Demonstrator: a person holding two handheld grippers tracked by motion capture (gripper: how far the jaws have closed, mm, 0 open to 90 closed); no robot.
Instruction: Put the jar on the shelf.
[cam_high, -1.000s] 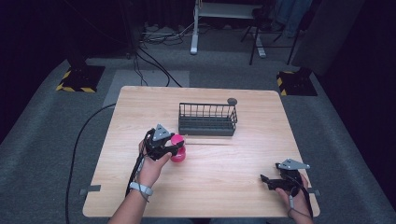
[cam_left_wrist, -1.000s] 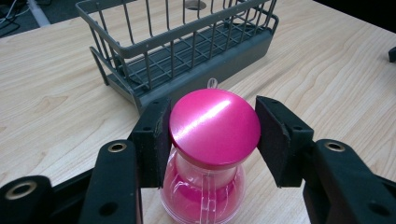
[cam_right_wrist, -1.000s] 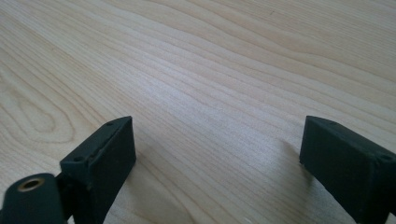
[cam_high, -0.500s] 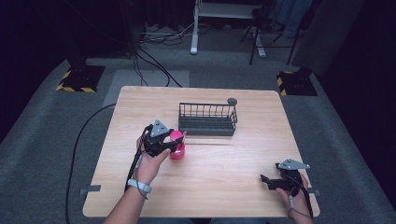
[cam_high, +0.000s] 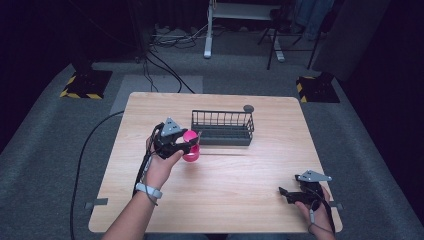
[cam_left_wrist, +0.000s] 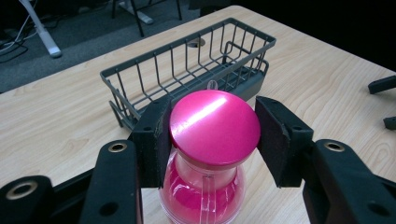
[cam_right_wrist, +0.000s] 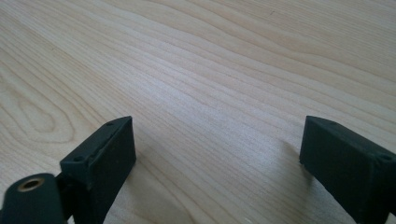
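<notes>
pink bottle (cam_left_wrist: 212, 140), no readable label

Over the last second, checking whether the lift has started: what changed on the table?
The left gripper, shut on the pink bottle, has raised it slightly, closer to the wire basket in the high view. The basket, the right gripper with open jaws near the table corner, and the grip itself stayed the same.
</notes>
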